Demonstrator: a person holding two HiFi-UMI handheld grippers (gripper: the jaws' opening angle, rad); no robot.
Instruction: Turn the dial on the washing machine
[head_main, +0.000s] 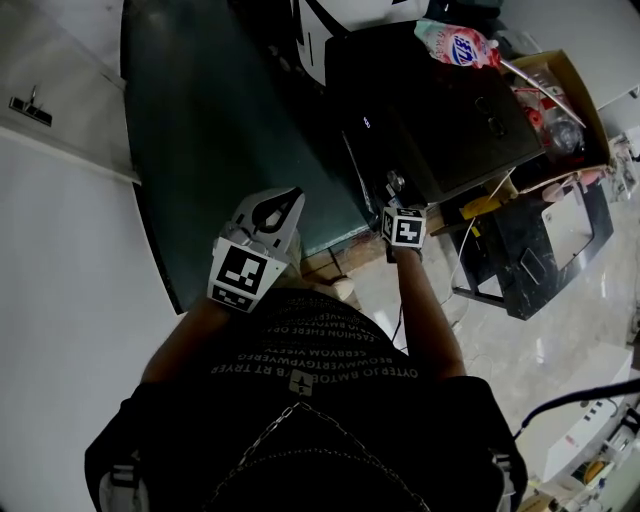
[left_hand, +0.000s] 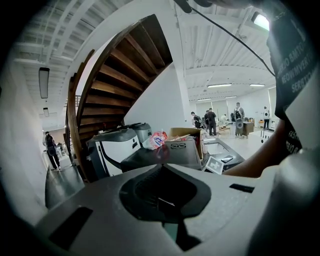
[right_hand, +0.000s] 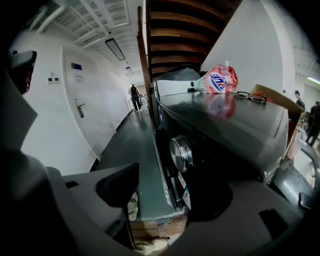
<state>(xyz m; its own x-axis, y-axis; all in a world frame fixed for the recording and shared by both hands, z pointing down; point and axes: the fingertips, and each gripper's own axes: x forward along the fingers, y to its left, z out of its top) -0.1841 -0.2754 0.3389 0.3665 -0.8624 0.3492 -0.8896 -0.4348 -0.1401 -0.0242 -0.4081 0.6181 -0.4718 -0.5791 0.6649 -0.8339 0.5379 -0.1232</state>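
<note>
In the head view the dial (head_main: 395, 181) is showing only as a tiny bright speck. The front of the washing machine (head_main: 440, 110) is lying out of sight under its dark top. In the right gripper view the markings around the dial are sitting too dark to read, and the right gripper (right_hand: 167, 200) is covering the lower front panel with its own body. The print on the pink pouch (right_hand: 216, 80) is coming out too blurred to read, and the machine's top is hiding all but the rim of the cardboard box (right_hand: 274, 96). In the left gripper view the left gripper (left_hand: 162, 167) is blocking the machine's front, dial included. A shirt (left_hand: 292, 65) is covering the right side, and the distant people (left_hand: 210, 119) are appearing too small to tell apart.
</note>
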